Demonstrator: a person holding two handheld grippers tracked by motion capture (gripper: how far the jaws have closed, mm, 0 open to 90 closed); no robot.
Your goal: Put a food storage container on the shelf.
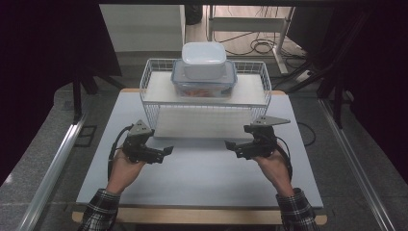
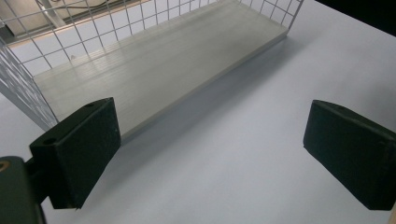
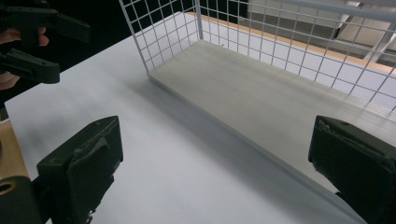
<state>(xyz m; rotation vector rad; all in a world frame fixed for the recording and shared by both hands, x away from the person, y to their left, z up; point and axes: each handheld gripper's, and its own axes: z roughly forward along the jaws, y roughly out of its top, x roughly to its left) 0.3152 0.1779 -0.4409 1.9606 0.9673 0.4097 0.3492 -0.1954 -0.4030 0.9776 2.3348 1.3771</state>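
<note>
A white wire rack (image 1: 149, 72) with two pale shelf boards stands at the back of the table. On its upper board (image 1: 250, 91) rests a clear box with a blue lid (image 1: 204, 84), orange contents showing inside, and a white lidded box (image 1: 204, 58) is stacked on top. The lower board (image 2: 154, 65) (image 3: 261, 88) is bare. My left gripper (image 1: 166, 151) (image 2: 210, 116) hovers open over the table just in front of the rack's left end. My right gripper (image 1: 230, 145) (image 3: 217, 130) is open too, near the rack's right end. Nothing is between either pair of jaws.
The pale grey tabletop (image 1: 202, 178) has a wooden edge along the front. In the right gripper view the left gripper (image 3: 37, 46) and its hand appear at the upper left. Cables lie on the floor (image 1: 260, 45) behind the table, and dark curtains hang at both sides.
</note>
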